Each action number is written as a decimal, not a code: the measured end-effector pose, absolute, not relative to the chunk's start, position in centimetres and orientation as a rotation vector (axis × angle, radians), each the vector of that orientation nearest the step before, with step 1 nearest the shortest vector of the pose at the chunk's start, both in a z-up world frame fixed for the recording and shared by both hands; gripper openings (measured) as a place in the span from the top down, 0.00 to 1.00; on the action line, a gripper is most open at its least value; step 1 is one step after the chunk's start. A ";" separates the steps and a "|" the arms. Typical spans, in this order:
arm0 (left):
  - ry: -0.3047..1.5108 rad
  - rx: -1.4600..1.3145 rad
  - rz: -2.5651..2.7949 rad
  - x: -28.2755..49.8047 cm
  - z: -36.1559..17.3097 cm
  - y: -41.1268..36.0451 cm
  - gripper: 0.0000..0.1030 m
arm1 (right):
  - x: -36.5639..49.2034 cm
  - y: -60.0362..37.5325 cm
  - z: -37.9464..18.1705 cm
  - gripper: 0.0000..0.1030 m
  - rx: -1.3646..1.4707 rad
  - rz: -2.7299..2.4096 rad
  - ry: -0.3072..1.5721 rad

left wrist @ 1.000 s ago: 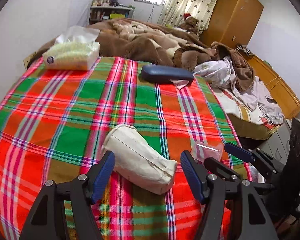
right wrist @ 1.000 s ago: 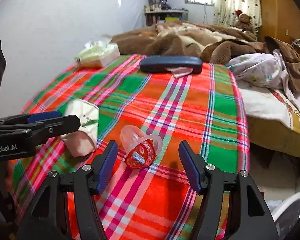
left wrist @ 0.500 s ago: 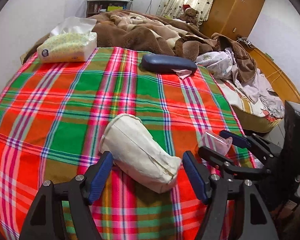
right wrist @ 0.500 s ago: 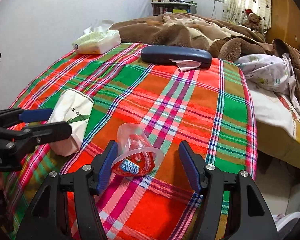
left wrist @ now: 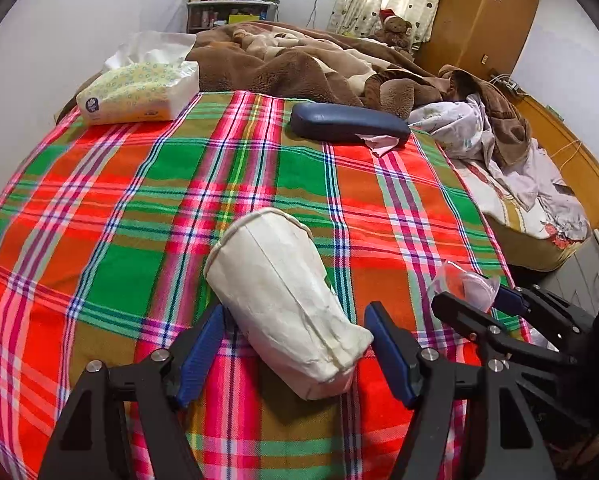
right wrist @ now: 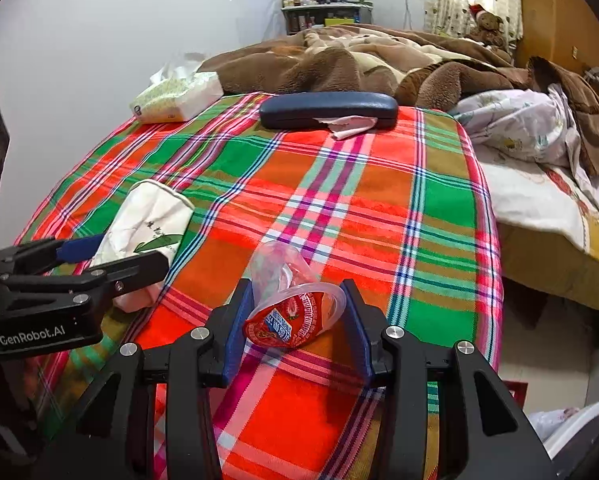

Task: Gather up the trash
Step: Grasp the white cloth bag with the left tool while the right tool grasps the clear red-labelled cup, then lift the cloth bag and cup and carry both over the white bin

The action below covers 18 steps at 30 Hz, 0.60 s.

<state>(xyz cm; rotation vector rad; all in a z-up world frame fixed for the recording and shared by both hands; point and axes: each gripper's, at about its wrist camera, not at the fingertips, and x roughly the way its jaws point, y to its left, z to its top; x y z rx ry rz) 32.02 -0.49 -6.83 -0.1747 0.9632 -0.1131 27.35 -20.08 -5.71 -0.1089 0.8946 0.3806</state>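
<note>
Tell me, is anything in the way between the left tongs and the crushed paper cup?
No. The crushed paper cup lies right between the open left tongs on the plaid cloth, with nothing between.

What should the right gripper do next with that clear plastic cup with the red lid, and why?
Probably finish the squeeze, then lift. The right gripper's jaws have just been closing, and the plastic cup lies on its side between them on the plaid cloth, its rim at or nearly at the pads. Close gently, since thin plastic would likely buckle. The left gripper straddles the crumpled paper cup, jaws apart.
</note>
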 end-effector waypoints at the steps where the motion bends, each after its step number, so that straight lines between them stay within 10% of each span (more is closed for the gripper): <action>1: 0.963 -0.170 -0.111 32.0 -6.8 -0.5 0.34 | 27.4 -20.2 -5.7 0.56 -0.101 0.377 0.895; 8: 0.942 -0.156 -0.112 31.4 -6.5 -0.7 0.57 | 26.9 -20.7 -5.6 0.56 -0.073 0.364 0.889; 18: 0.896 -0.137 -0.158 28.9 -4.8 -1.7 0.59 | 25.2 -21.7 -4.4 0.56 -0.012 0.352 0.848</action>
